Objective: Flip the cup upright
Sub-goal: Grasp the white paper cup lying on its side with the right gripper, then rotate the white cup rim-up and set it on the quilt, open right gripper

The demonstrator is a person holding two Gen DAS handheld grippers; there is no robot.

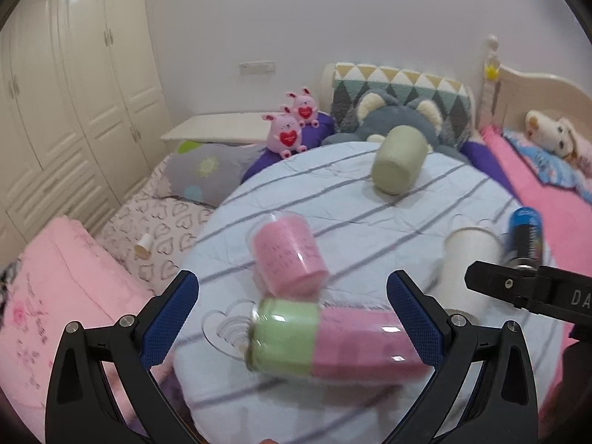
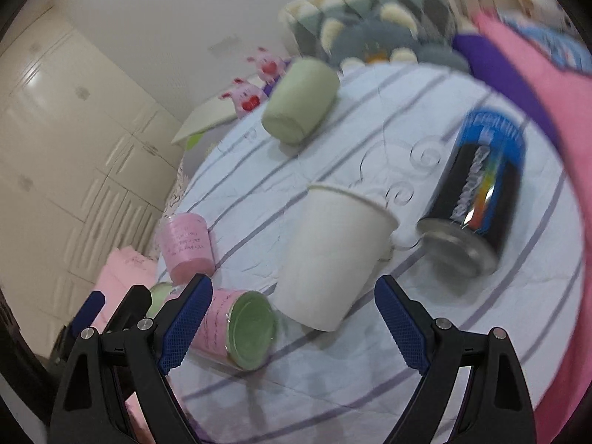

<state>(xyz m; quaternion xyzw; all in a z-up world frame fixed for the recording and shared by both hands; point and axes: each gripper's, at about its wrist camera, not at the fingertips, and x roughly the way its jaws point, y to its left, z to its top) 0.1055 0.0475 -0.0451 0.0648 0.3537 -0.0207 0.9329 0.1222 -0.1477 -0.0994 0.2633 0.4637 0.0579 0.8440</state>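
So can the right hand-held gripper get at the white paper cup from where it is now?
Probably yes. The right hand-held gripper is open, and the white paper cup lies on its side just ahead of its fingertips, with nothing between them.

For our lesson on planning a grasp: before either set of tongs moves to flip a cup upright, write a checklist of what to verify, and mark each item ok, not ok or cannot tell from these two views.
1. Left tongs open: ok, jaws spread wide.
2. Right tongs open: ok, nothing between the jaws.
3. A cup lines up with the left tongs: ok, the pink and green cup lies on its side between the blue pads.
4. White paper cup ahead of the right tongs: ok, tipped over, rim facing away.
5. Room around the white cup: not ok, the can lies close beside it.
6. Views sharp enough to judge contact: cannot tell, both are blurred.
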